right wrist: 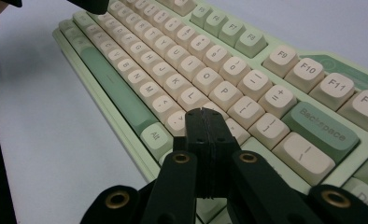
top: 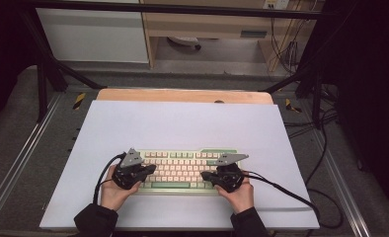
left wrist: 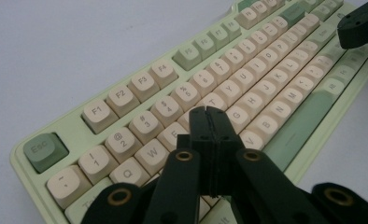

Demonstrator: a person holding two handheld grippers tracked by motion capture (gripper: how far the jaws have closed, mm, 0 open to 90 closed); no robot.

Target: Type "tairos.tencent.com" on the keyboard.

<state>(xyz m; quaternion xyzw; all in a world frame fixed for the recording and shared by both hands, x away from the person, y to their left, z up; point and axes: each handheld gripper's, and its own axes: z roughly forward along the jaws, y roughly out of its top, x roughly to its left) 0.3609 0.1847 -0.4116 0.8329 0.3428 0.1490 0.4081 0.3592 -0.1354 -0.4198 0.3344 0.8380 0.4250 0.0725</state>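
Note:
A pale green keyboard [top: 182,165] with cream and green keys lies on a white sheet near the table's front edge. My left gripper [top: 150,169] is shut and hovers over the keyboard's left half; in the left gripper view its closed tips [left wrist: 207,112] sit above the cream letter keys [left wrist: 229,112] around the R and F rows. My right gripper [top: 205,175] is shut too, over the right half; in the right gripper view its tips [right wrist: 204,113] hang above the keys left of the Backspace key [right wrist: 320,126]. Neither holds anything.
The white sheet [top: 182,123] covers a wooden table [top: 182,95]. Black cables [top: 291,195] trail from both grippers toward the table's edges. The other gripper's black tip [left wrist: 359,23] shows far off in the left gripper view. Metal frame rails flank the table.

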